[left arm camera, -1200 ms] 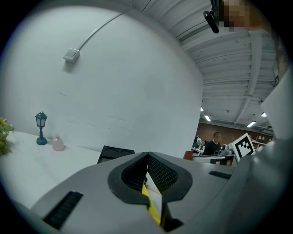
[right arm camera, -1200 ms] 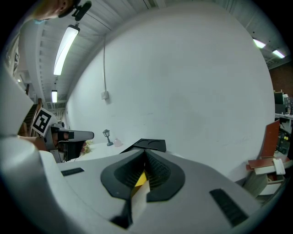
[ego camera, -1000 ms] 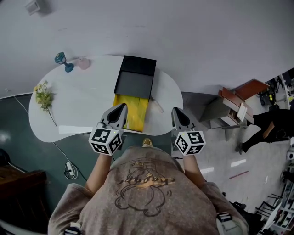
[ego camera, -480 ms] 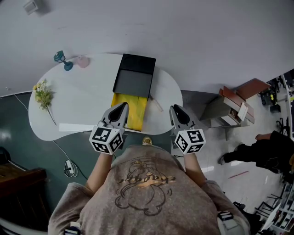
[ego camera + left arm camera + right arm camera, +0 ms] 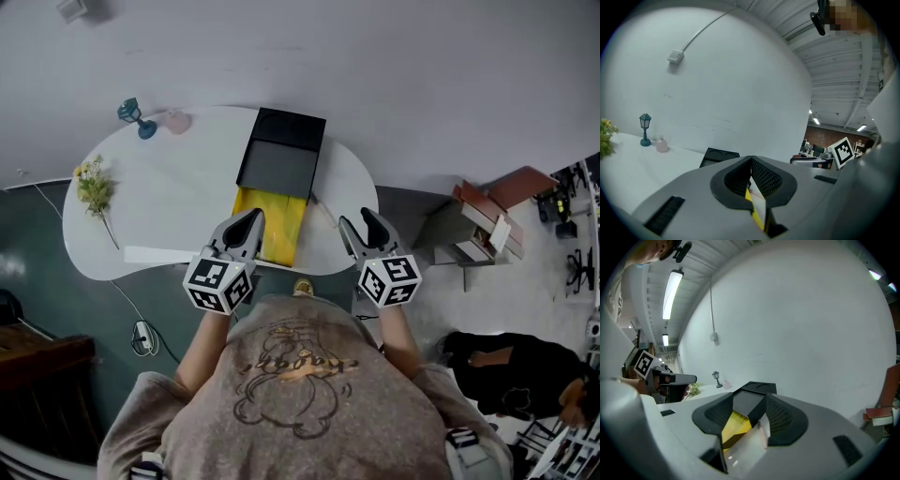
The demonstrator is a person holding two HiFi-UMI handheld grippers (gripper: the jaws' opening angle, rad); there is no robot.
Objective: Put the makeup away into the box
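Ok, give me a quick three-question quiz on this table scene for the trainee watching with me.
1. What stands right beside the teal lamp? A) a mug B) a pink bottle C) a book
2. True or false: the left gripper's jaws stand wide apart.
3. What colour is the panel between the black box and the table's near edge?
Key: 1 B; 2 false, they are together; 3 yellow.

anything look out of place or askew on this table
Only a slim pale stick lies loose and slanted on the white table, beside the right edge of the open black and yellow box. Nothing looks spilled or damaged.
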